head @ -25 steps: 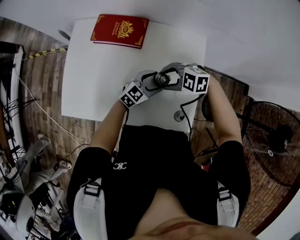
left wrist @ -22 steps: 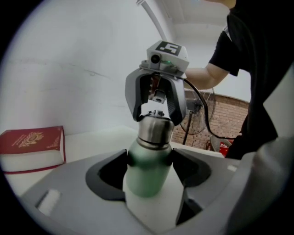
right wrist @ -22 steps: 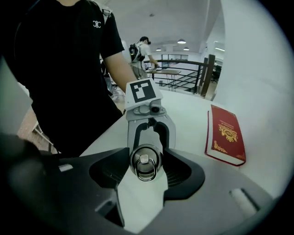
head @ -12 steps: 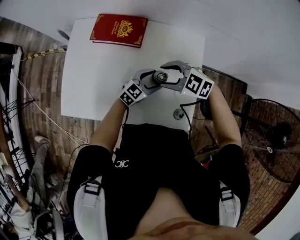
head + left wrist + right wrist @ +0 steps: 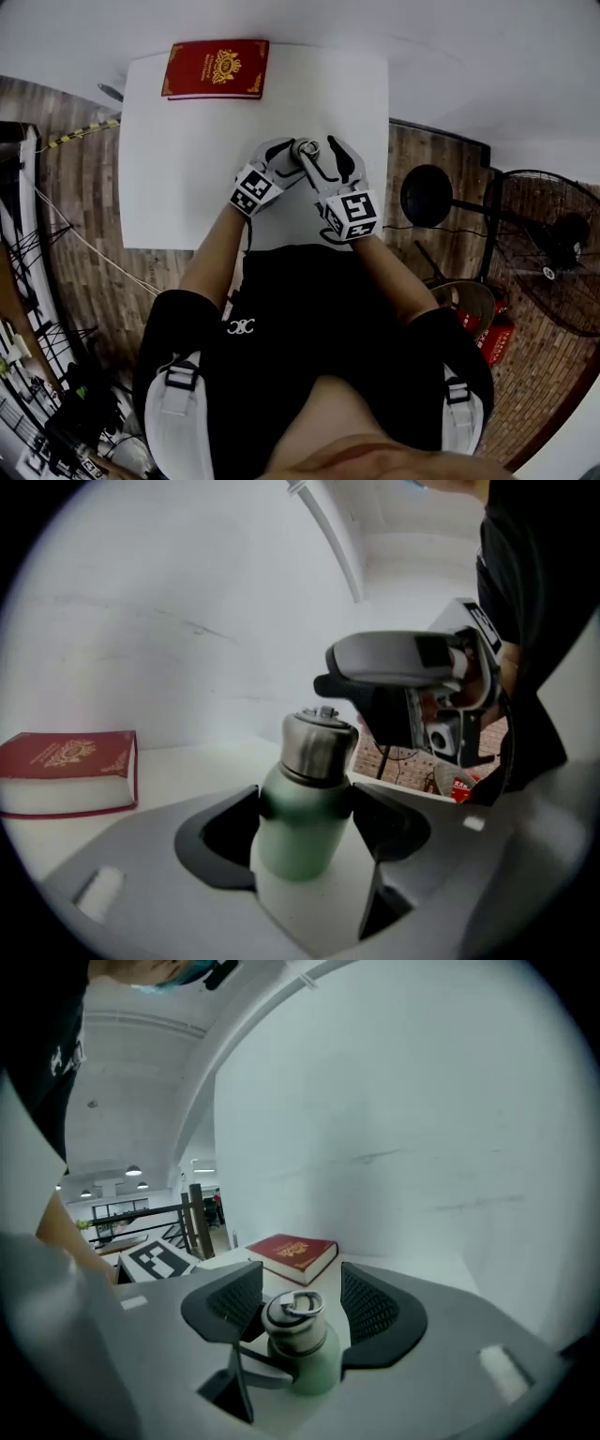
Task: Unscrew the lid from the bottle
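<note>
A green bottle (image 5: 298, 832) with a steel lid (image 5: 317, 744) stands on the white table (image 5: 178, 159). My left gripper (image 5: 305, 822) is shut on the bottle's green body, one pad on each side. My right gripper (image 5: 300, 1305) hangs open at the lid (image 5: 292, 1314), its ribbed pads (image 5: 370, 1309) either side of it, with a gap on the right. In the head view both grippers meet at the bottle's top (image 5: 307, 147), the left gripper (image 5: 284, 165) coming from the left and the right gripper (image 5: 316, 161) from the near side.
A red hardback book (image 5: 216, 68) lies at the table's far edge, also in the left gripper view (image 5: 67, 771). On the floor to the right stand a round black stool (image 5: 427, 195) and a fan (image 5: 553, 267). A white wall rises behind the table.
My right gripper has swung round from the bottle's right side to its near side, its marker cube now close to the person. The left gripper has kept hold of the bottle.
</note>
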`<state>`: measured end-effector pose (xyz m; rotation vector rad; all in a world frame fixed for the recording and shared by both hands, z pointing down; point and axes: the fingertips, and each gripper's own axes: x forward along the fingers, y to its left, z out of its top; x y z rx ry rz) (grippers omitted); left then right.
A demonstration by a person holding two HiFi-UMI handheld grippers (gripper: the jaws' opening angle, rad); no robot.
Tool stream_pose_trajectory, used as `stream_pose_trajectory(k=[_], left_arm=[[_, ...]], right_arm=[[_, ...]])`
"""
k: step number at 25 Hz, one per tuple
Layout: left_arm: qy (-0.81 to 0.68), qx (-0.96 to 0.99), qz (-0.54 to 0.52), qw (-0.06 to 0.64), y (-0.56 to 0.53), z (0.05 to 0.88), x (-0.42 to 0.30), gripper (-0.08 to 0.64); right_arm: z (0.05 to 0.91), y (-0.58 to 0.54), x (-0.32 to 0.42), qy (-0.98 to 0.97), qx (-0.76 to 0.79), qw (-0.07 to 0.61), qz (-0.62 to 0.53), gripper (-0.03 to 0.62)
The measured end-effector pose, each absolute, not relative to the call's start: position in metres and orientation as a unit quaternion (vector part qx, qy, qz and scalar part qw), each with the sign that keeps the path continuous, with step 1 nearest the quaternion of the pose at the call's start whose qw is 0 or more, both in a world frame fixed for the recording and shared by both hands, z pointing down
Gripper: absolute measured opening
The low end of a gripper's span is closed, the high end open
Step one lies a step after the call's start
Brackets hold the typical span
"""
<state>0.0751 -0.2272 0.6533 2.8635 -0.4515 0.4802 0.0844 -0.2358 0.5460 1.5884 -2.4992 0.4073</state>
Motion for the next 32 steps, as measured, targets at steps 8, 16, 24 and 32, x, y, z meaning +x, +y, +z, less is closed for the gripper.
stream_pose_trajectory(k=[8,16,24,32], left_arm=[[-0.153,0.969,0.164,0.104,-0.225,0.653,0.076,0.364],[-0.153,0.969,0.164,0.104,-0.226,0.654,0.075,0.364],[-0.167,0.968,0.151,0.107,-0.228,0.656,0.074,0.364],[-0.168,0.968,0.158,0.102,-0.226,0.652,0.076,0.364]], right_arm=[[0.574,-0.242,0.067,-0.824,0.538,0.130,0.118,0.238],[0.578,-0.243,0.065,-0.822,0.544,0.138,0.099,0.239],[0.580,-0.244,0.066,-0.849,0.503,0.127,0.101,0.259],[0.580,-0.235,0.055,-0.937,0.283,0.191,0.070,0.258]])
